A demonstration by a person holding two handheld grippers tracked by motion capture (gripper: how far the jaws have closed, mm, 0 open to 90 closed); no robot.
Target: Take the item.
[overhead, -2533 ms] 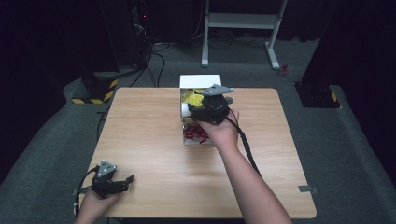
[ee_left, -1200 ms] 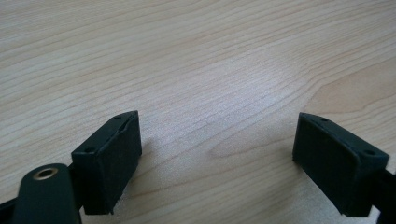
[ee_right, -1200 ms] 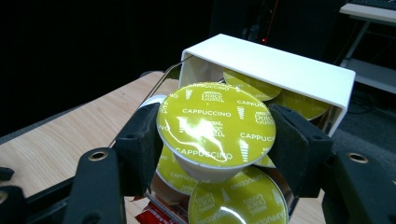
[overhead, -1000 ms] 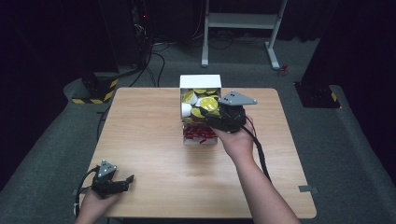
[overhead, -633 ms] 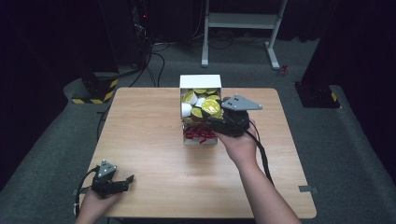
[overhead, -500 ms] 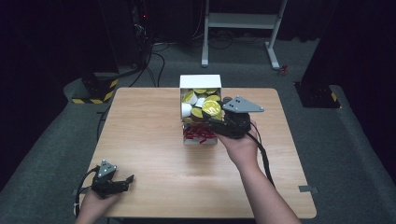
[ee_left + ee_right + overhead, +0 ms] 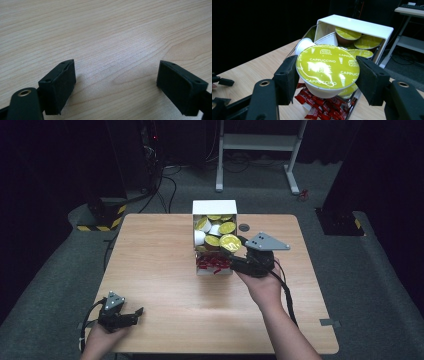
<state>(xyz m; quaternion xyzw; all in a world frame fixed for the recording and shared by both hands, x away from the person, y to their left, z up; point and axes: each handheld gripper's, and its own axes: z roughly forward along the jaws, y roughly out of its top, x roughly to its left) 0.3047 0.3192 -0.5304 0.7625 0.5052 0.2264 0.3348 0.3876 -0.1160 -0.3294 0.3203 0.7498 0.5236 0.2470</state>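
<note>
Right hand-held gripper [image 7: 327, 75] clamps one capsule [image 7: 327, 68]; several fill one box [image 7: 372, 28].

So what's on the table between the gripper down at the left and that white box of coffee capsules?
Nothing: the high view shows bare wooden table from the left gripper to the white box.

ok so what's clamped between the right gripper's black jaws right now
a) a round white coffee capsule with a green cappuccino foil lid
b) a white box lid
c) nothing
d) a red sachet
a: in the right gripper view the right gripper has both black pads pressed on the sides of the round white coffee capsule with the green cappuccino foil lid, held just in front of the white box of capsules.
</note>
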